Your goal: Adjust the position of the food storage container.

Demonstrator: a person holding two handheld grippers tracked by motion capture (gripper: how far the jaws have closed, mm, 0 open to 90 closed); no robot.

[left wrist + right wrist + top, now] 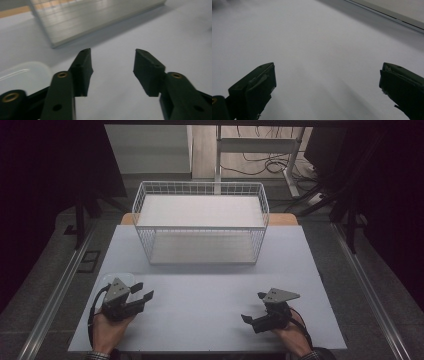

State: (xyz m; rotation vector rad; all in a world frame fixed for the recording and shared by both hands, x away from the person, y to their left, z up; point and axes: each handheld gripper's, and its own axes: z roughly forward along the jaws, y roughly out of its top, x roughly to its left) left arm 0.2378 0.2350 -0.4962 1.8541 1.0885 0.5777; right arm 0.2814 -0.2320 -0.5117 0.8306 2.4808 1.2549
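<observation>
Dim room; white bench point(210, 320) lit from above, dark floor and metal rails to either side.

Item 1. Left hand-held gripper point(141, 293), near the bench's front left corner, held in the left hand point(107, 330). Jaws wide apart, nothing between them; tips point toward the bench's middle and far side. Grey three-cornered plate on top; black cable loops beside the wrist. In the left gripper view the left hand-held gripper point(112, 65) has only bare bench surface in the gap between its jaws.

Item 2. Right hand-held gripper point(254, 307), near the front right of the bench, held in the right hand point(292, 335). Jaws wide apart, empty, tips pointing left toward the other one. Grey plate on top. In the right gripper view the right hand-held gripper point(327, 75) spans plain white surface, its jaws at the frame's two lower corners.

Item 3. Clear lid or dish point(117, 279), a pale translucent thing with rounded corners, flat on the bench just behind and partly under the left unit; seen also at the left edge of the left gripper view point(22, 75). Exact kind cannot be told.

Item 4. Wire basket point(200, 187), white, rectangular, upright at the far middle of the bench, well apart from both units. A white panel lies across its upper part and another lines its floor.

Item 5. Background: white frame legs point(260, 145) and loose cables point(270, 165) on the floor beyond the bench.
</observation>
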